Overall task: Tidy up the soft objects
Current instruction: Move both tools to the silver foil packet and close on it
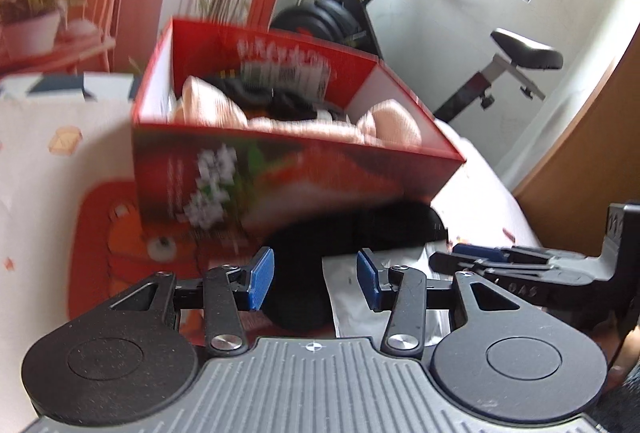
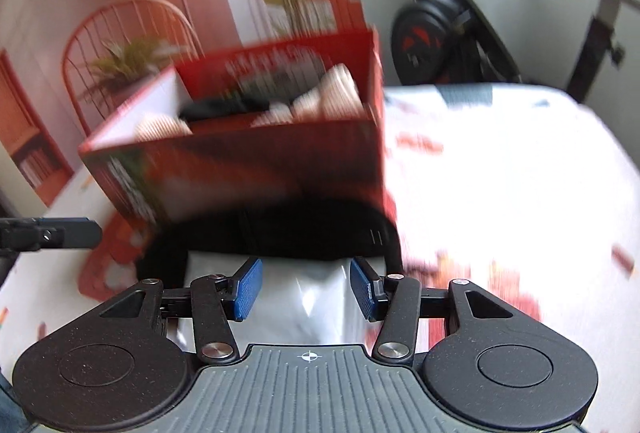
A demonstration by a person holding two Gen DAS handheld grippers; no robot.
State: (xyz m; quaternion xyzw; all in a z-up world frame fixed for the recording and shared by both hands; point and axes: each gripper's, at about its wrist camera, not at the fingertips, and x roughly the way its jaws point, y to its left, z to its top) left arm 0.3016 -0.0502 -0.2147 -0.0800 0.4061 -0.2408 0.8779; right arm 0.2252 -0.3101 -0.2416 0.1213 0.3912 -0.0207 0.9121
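Observation:
A red cardboard box (image 1: 280,185) (image 2: 240,169) stands on the bed, holding rolled pink soft pieces (image 1: 216,101) (image 2: 336,93) and a black piece (image 1: 288,101). A black soft item (image 1: 360,225) (image 2: 280,225) lies against the box's near side, partly over a shiny white plastic bag (image 1: 344,309) (image 2: 300,297). My left gripper (image 1: 316,281) hovers open above the black item's left end, its pads apart. Just over the bag, my right gripper (image 2: 306,287) is open too, and its pads grip nothing. Each gripper shows at the edge of the other's view (image 1: 476,257) (image 2: 80,231).
The bedsheet (image 1: 100,233) is white with orange cartoon prints. An exercise bike (image 1: 400,13) (image 2: 440,33) stands behind the bed by the wall. A wooden panel (image 1: 592,153) rises at the right. A printed backdrop with a chair and plants (image 2: 132,45) hangs behind the box.

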